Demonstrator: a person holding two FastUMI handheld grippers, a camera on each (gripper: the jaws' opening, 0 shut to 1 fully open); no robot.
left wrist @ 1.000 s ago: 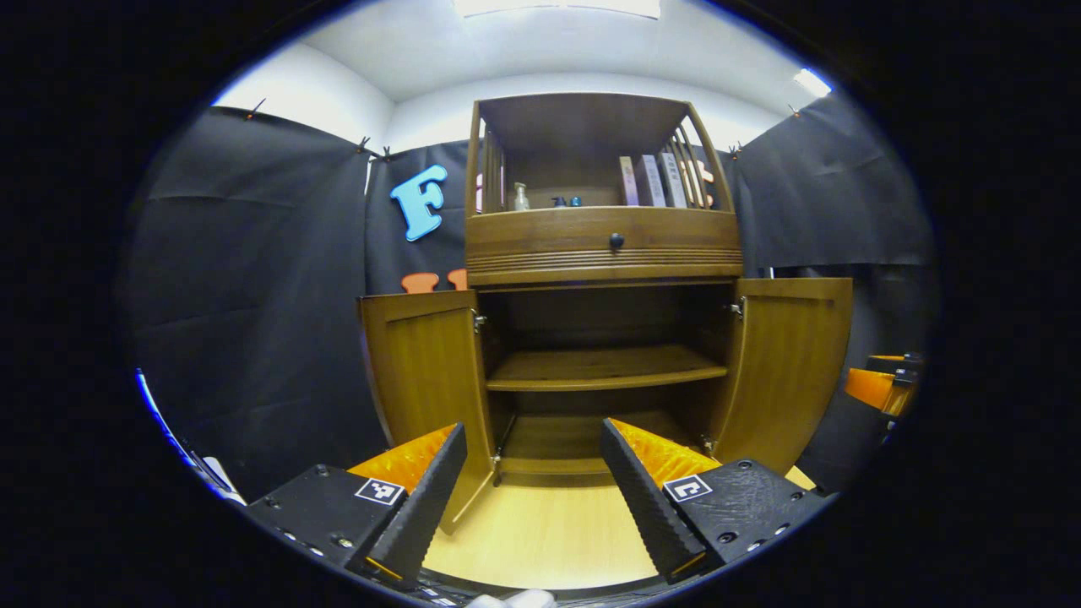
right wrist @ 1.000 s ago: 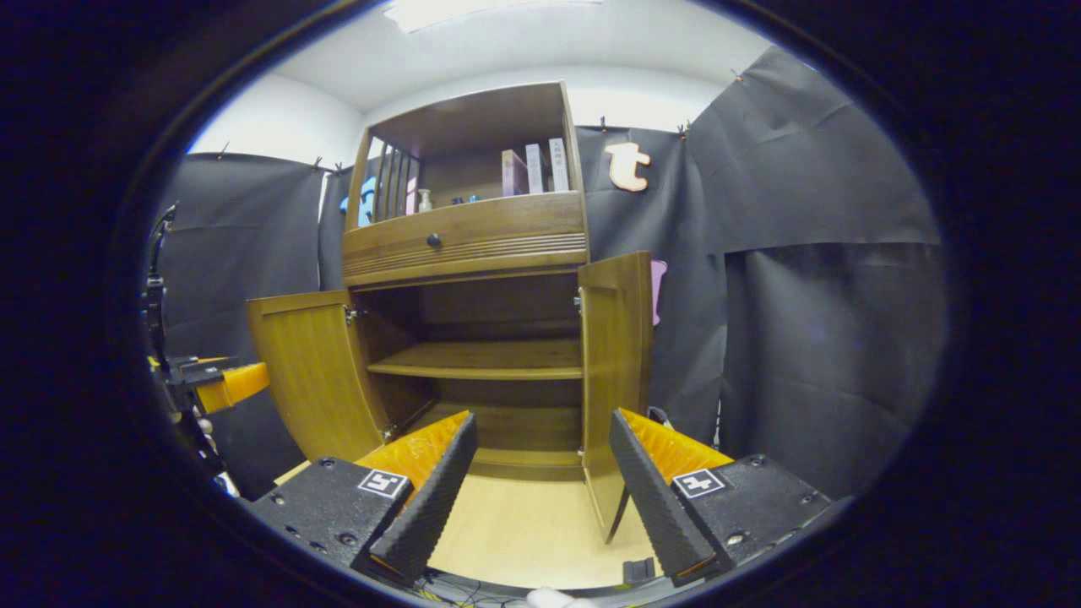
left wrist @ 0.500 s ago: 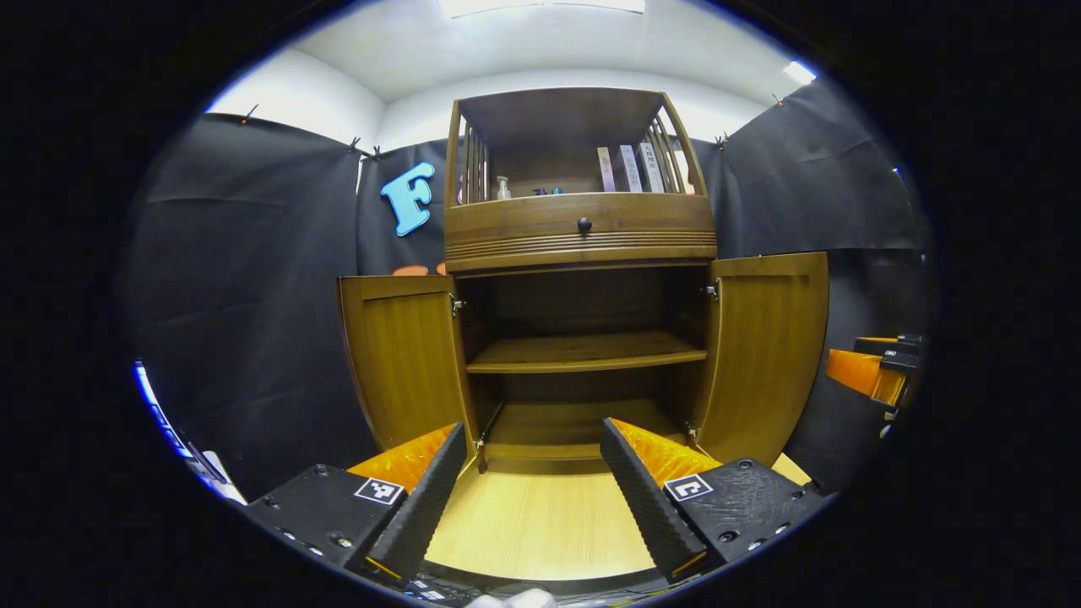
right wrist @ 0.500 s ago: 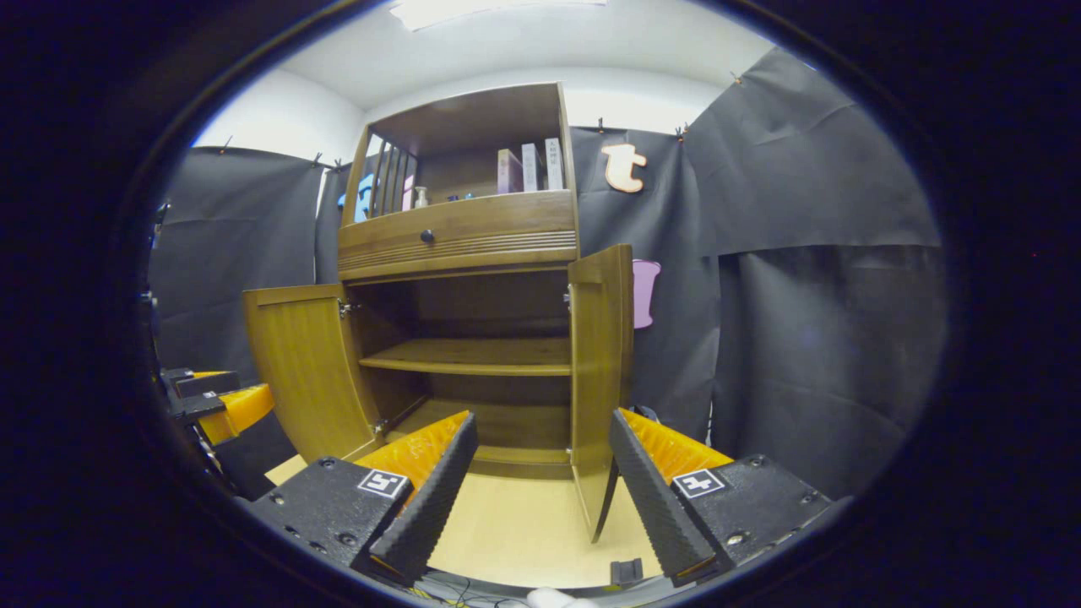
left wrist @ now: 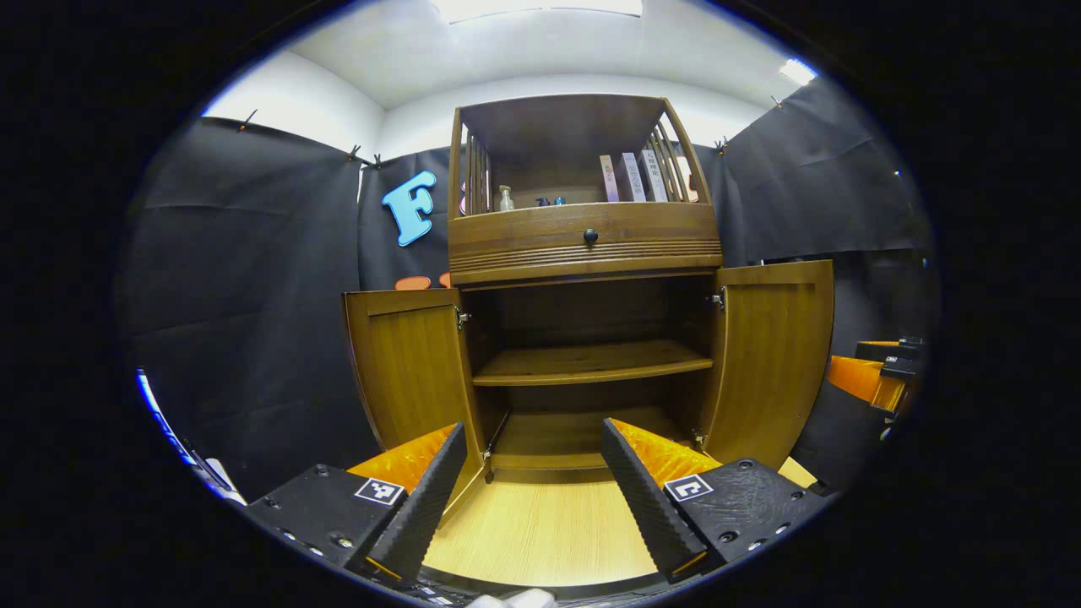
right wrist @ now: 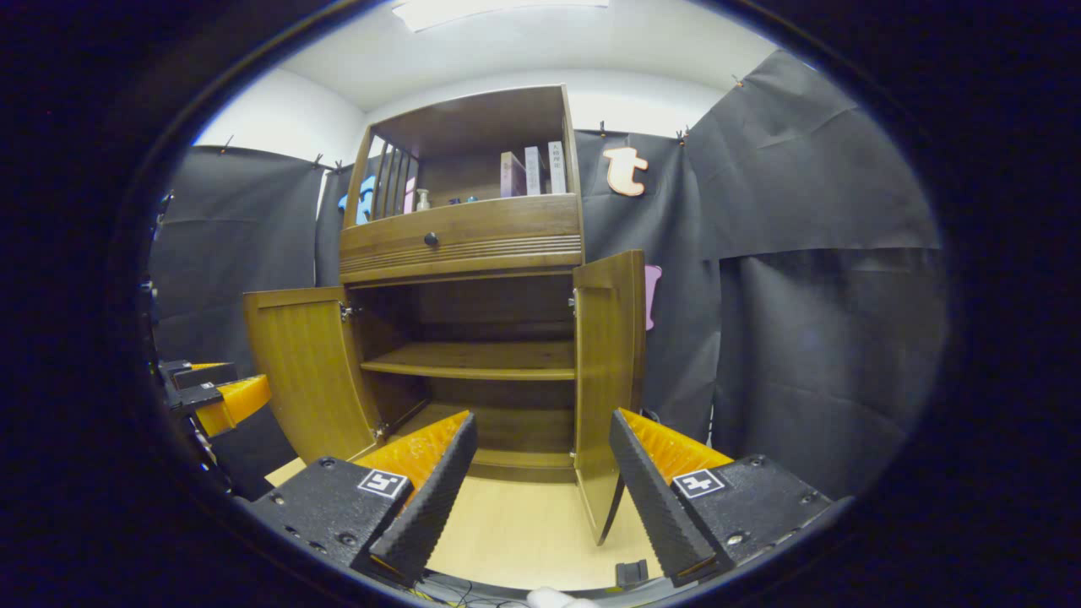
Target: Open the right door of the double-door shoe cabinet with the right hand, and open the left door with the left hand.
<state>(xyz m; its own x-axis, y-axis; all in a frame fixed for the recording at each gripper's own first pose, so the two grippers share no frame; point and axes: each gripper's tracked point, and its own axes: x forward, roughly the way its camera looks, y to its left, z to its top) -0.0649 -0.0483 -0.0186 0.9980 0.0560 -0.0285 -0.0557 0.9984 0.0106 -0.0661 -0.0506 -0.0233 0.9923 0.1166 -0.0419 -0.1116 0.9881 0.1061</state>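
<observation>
now | left tongs [left wrist: 534, 481] wide, right tongs [right wrist: 540, 481] wide | both held clear of shoe cabinet [left wrist: 583, 241] | bottles [left wrist: 506, 198], books [left wrist: 629, 177] on top shelf

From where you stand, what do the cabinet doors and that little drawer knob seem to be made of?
Left door and right door: wood or wood-look veneer, with brown grain streaks and a soft satin sheen. Drawer knob: dark, round, too small to tell metal from plastic.

Since half a second ago your left gripper view has dipped: the shoe cabinet [left wrist: 587, 279] sits lower, toward 6 o'clock. Your right gripper view shows the right door [right wrist: 610, 371] shifted slightly toward 3 o'clock.
</observation>
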